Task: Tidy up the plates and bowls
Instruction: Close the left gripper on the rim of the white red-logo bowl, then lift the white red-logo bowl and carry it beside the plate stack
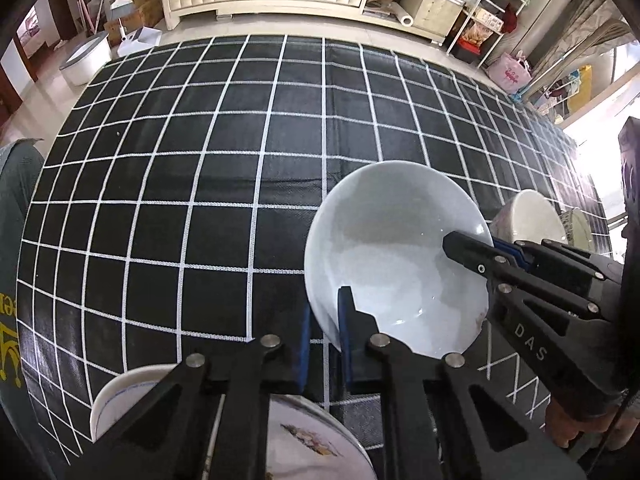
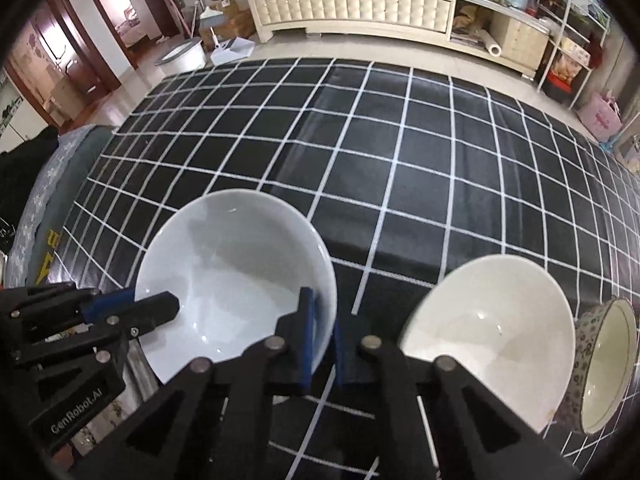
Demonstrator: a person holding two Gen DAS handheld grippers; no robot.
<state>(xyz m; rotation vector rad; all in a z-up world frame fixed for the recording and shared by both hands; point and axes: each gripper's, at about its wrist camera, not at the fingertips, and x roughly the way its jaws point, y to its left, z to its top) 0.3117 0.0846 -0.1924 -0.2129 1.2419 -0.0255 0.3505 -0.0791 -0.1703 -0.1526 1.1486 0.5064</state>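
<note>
A plain white bowl (image 1: 396, 256) is held tilted above the black checked tablecloth (image 1: 200, 160); it also shows in the right wrist view (image 2: 236, 272). My left gripper (image 1: 326, 344) is shut on its near-left rim. My right gripper (image 2: 322, 344) is shut on its right rim and shows in the left wrist view (image 1: 476, 252). Under my left gripper lie a flower-patterned plate (image 1: 308, 440) and a blue-rimmed bowl (image 1: 116, 396). A cream bowl (image 2: 484, 328) and a patterned bowl (image 2: 604, 364) sit to the right.
The tablecloth (image 2: 400, 152) stretches far ahead. A padded chair back (image 2: 44, 184) stands at the table's left edge. A long cream cabinet (image 2: 360, 8), shelves (image 2: 572, 48) and floor clutter lie beyond the table.
</note>
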